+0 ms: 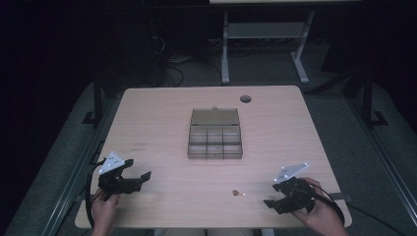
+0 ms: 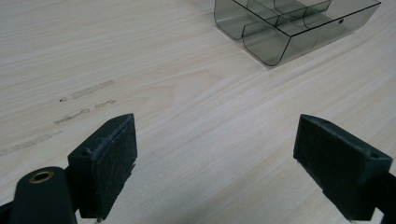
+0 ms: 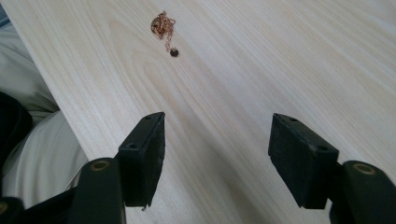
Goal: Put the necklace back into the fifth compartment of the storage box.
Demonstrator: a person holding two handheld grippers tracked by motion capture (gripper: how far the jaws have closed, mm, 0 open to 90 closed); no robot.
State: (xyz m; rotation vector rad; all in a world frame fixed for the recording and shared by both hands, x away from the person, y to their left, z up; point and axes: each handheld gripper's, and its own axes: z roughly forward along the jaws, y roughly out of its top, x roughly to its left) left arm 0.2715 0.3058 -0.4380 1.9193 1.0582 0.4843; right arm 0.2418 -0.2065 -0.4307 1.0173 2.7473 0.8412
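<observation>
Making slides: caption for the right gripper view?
Open right gripper aimed along the table at a small chain lying ahead.

The table is evenly lit from above while the far room is left dark; the high view is grainy, and soft shadows are cast.

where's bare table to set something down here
Most of the table is bare: wide strips left and right of the open compartment box, and the stretch between the box and the near edge. Tighter spots are the small chain beside the right tool and the near-left corner at the left tool.
</observation>
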